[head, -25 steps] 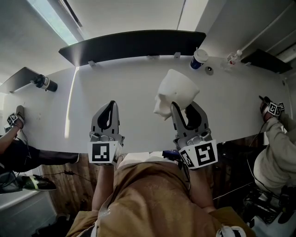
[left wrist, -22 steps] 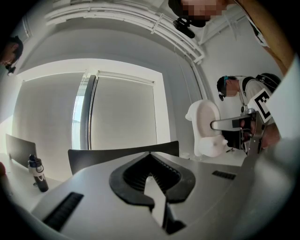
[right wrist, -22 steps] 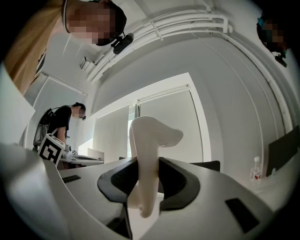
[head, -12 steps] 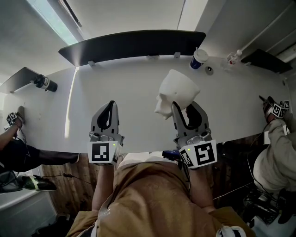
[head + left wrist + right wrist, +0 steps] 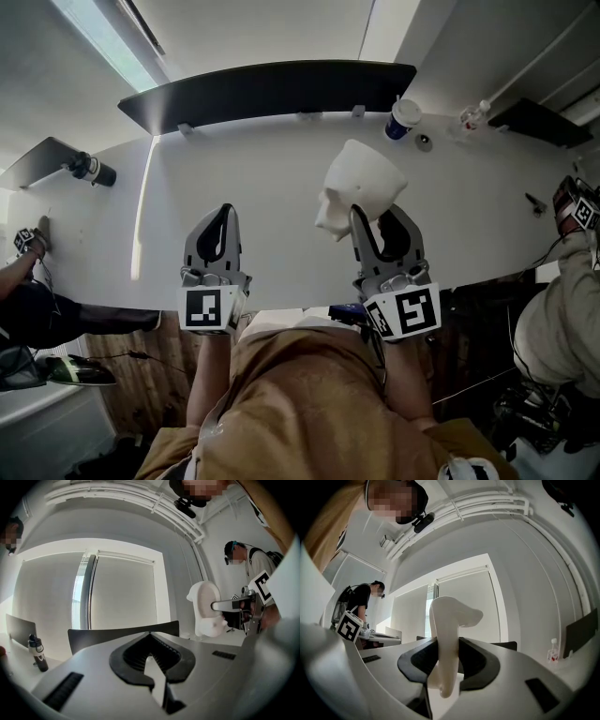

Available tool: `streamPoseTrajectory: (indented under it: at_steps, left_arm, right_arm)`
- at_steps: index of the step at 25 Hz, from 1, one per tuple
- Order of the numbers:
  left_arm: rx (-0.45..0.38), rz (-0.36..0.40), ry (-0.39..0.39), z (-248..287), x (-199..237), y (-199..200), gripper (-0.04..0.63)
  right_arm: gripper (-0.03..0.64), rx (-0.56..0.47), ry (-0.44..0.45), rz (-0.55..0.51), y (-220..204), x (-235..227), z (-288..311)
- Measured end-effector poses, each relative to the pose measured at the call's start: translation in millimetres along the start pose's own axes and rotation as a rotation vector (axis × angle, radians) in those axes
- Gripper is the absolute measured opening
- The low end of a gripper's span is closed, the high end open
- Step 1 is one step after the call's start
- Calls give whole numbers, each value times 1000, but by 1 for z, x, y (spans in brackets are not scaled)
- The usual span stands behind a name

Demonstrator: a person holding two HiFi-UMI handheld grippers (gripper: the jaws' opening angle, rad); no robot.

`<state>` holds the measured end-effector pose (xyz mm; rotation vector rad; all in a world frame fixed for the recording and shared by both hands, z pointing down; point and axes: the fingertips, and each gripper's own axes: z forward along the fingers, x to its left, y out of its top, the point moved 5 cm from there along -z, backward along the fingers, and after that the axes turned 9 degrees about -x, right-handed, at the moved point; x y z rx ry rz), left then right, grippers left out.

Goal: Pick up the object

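Note:
My right gripper [image 5: 375, 217] is shut on a white moulded object [image 5: 361, 187] shaped like a hollow mask, and holds it above the white table [image 5: 262, 169]. In the right gripper view the object [image 5: 445, 630] stands upright between the black pads [image 5: 480, 660]. The left gripper view shows the same object [image 5: 206, 609] off to the right, in the right gripper [image 5: 225, 605]. My left gripper [image 5: 223, 214] hovers level beside it, to the left. Its tips meet and nothing is between them [image 5: 150, 637].
A blue and white cup [image 5: 404, 119] and a small clear bottle [image 5: 473, 116] stand at the table's far right. A dark bottle [image 5: 92, 169] lies far left, and a dark chair back [image 5: 272, 89] lines the far edge. Other people's hands with marker cubes [image 5: 579, 211] [image 5: 26, 239] work at both sides.
Both of my grippers and the white object have kept still. The hand of the person at the right edge has lifted up and away to the right.

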<state>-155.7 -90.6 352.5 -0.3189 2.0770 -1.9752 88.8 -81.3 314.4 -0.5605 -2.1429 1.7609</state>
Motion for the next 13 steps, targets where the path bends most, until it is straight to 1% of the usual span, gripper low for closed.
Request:
streamPoseTrajectory:
  at_steps: [13]
  left_arm:
    - [-5, -10, 2, 0, 1, -1, 6]
  right_arm:
    - [133, 3, -4, -18, -1, -2, -1]
